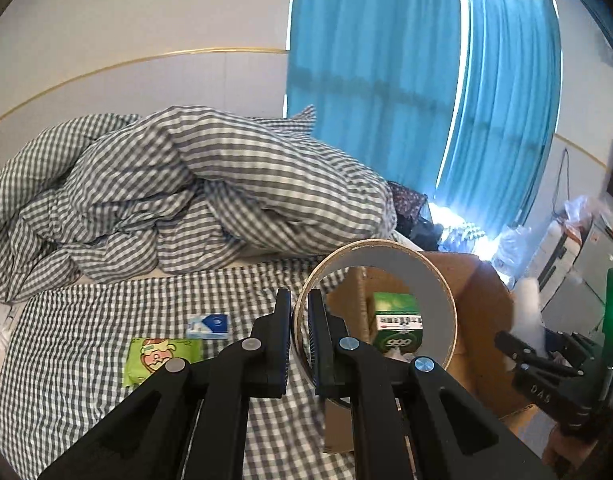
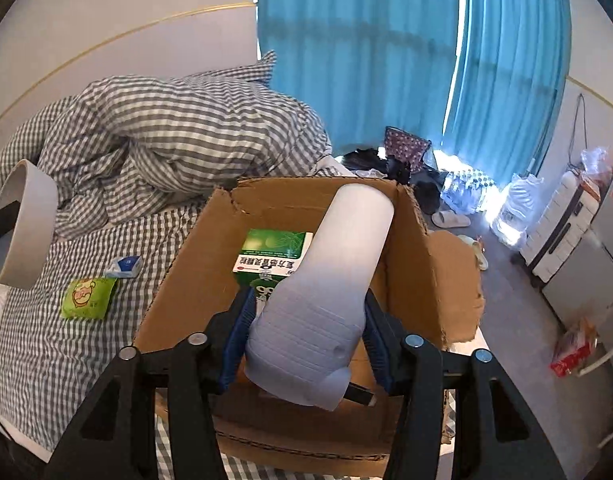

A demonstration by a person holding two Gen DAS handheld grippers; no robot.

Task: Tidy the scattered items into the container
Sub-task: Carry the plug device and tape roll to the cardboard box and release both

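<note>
My left gripper (image 1: pixel 299 328) is shut on the rim of a tape roll (image 1: pixel 442 292), held above the bed beside the cardboard box (image 1: pixel 482 304). The roll also shows in the right wrist view (image 2: pixel 26 220) at far left. My right gripper (image 2: pixel 306 320) is shut on a white plastic bottle (image 2: pixel 330 280), held over the open cardboard box (image 2: pixel 422 264). A green medicine box (image 2: pixel 272 256) lies inside the box. A green snack packet (image 1: pixel 158 356) and a small blue-white packet (image 1: pixel 208 326) lie on the checked sheet; both also show in the right wrist view, the snack packet (image 2: pixel 88 296) and the blue-white packet (image 2: pixel 124 266).
A crumpled checked duvet (image 1: pixel 178 184) fills the back of the bed. Blue curtains (image 1: pixel 386 80) hang behind. The floor on the right holds water bottles (image 2: pixel 466 188), a slipper (image 2: pixel 450 220), white appliances (image 2: pixel 562 232) and a red packet (image 2: pixel 572 354).
</note>
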